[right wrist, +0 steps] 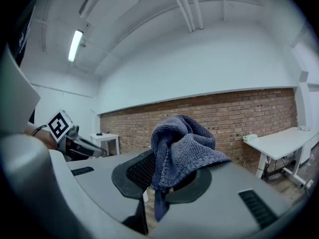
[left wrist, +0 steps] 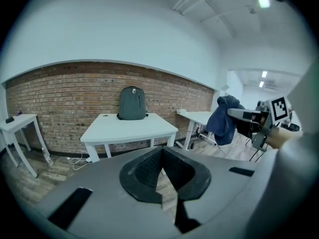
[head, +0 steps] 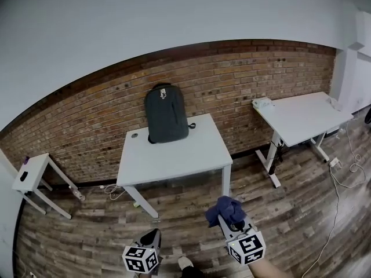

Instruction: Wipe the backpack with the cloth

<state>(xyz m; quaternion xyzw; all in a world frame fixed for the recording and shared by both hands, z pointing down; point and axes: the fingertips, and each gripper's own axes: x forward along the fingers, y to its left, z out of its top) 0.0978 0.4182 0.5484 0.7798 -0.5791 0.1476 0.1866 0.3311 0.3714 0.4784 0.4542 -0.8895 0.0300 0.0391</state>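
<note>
From the head view, your left gripper (head: 152,236) and right gripper (head: 230,220) are both held low over the wood floor (head: 290,213), side by side and apart. The backpack (head: 166,113) is well ahead of both, nearer the left gripper's line. It stands upright at the back of a white table (head: 174,155), leaning on the brick wall (head: 87,114). The blue cloth (head: 225,208) is bunched at the tip of your right gripper, well short of the table.

In the left gripper view, your jaws meet at the tips with nothing between them. The backpack (left wrist: 132,103) sits straight ahead and a little left of the jaws, far off on the table (left wrist: 129,127). To the right of your jaws, the right gripper (left wrist: 239,114) shows from the side with the cloth (left wrist: 223,119) hanging from it.

In the right gripper view, your jaws are clamped on the cloth (right wrist: 182,146). It rises in a crumpled mound above them, and one thin tail hangs down between them. The cloth covers the space straight ahead, so the backpack cannot be seen here. The left gripper's marker cube (right wrist: 60,125) shows off to the left.
</note>
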